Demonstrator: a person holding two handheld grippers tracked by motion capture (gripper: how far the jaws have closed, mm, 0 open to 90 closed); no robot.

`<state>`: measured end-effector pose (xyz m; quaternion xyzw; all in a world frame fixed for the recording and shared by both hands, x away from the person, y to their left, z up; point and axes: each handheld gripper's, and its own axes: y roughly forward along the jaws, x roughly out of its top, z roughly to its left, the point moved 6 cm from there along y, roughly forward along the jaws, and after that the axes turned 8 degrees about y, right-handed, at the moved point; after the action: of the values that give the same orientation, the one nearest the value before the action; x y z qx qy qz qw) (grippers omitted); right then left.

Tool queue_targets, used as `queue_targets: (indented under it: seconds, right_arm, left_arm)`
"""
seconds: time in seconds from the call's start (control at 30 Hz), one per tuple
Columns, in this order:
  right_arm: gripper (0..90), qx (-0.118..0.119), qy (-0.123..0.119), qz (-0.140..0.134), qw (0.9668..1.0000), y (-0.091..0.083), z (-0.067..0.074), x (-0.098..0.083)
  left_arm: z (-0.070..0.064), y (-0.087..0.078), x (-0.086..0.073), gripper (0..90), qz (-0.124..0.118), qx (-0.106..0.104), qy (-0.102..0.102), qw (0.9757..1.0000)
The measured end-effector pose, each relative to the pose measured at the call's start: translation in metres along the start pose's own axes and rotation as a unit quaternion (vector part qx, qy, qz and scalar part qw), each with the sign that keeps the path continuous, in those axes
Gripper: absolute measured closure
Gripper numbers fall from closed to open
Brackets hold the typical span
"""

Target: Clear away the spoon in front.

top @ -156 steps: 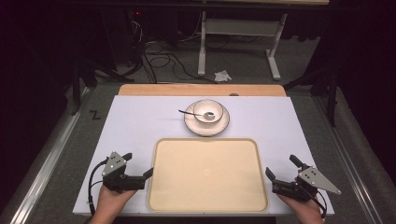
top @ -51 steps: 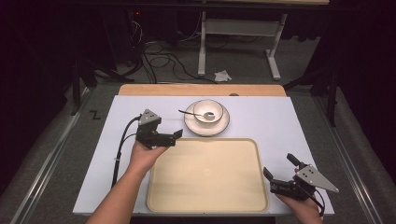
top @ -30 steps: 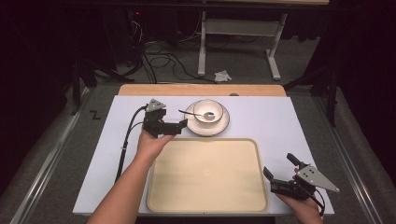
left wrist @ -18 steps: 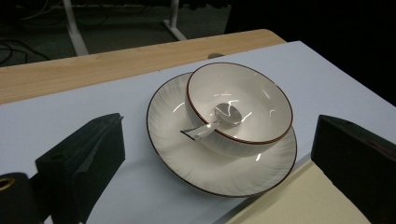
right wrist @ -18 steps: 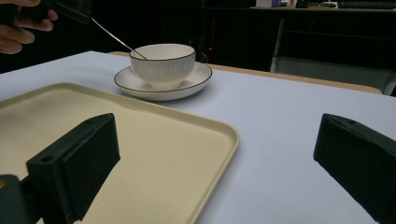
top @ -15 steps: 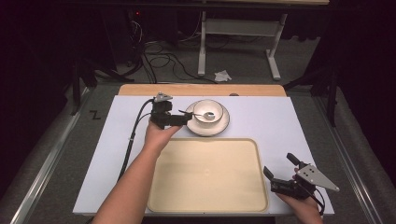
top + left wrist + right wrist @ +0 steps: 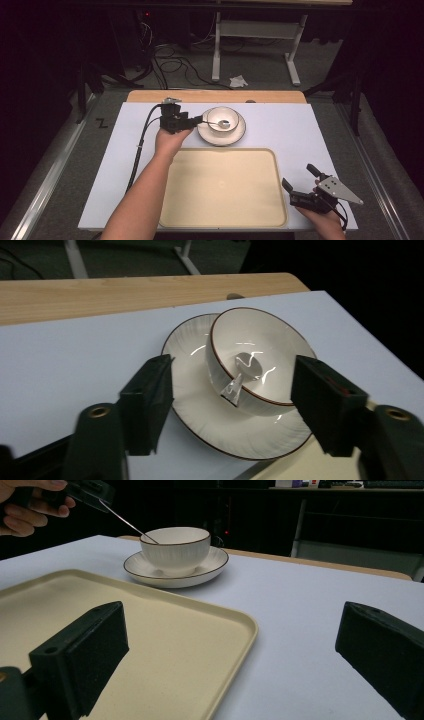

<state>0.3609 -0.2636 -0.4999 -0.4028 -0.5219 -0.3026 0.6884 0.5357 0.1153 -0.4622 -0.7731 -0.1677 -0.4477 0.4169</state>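
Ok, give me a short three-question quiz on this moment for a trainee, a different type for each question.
1. Multiple choice: the bowl stands on A) the tray, B) the saucer, C) the bare table.
2. True or false: the right tongs are clamped on the tray's edge.
3. Short answer: what lies between the jaws of the left tongs?

Key:
1. B.
2. False: they stand open beside the tray.
3. The handle of the spoon; the jaws have just been closing, with the pads not yet on it.
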Motion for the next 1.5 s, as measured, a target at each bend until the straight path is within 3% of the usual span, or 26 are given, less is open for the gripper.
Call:
queue_targets:
  seconds: [0.1, 0.3, 0.33, 0.53, 0.77, 0.83, 1.23, 1.5]
  right_arm:
    - [1.1, 0.001, 0.001, 0.0, 1.0, 0.0, 0.0, 0.0]
    - [1.2, 0.001, 0.002, 0.0, 1.0, 0.0, 0.0, 0.0]
    - [1.2, 0.001, 0.001, -0.002, 1.0, 0.001, -0.001, 0.0]
    - [1.3, 0.001, 0.002, 0.001, 1.0, 0.001, -0.001, 0.0]
    - [1.5, -0.001, 0.003, -0.001, 1.0, 0.0, -0.001, 0.0]
    - [1.6, -0.001, 0.005, 0.0, 1.0, 0.0, -0.001, 0.0]
    - [1.8, -0.001, 0.003, 0.003, 1.0, 0.001, -0.001, -0.001]
    - [1.9, -0.002, 0.007, 0.004, 1.0, 0.0, -0.001, -0.001]
  left_arm:
    - [0.002, 0.001, 0.0, 48.8, 0.006, -0.013, -0.028, 0.9995]
    - [0.006, 0.003, -0.004, 57.7, 0.027, -0.004, -0.032, 0.9991]
    - [0.007, 0.002, -0.005, 62.6, 0.033, 0.001, -0.031, 0.999]
    - [0.004, 0.002, -0.003, 72.9, 0.026, -0.012, -0.038, 0.9989]
    - [0.003, 0.005, -0.004, 82.0, 0.031, -0.013, -0.049, 0.9983]
    - [0.002, 0.004, -0.004, 88.0, 0.028, -0.012, -0.042, 0.9986]
    - [-0.005, -0.003, 0.002, 89.7, 0.002, -0.014, -0.02, 0.9997]
    - [-0.011, -0.013, 0.009, 89.9, -0.032, -0.002, 0.001, 0.9995]
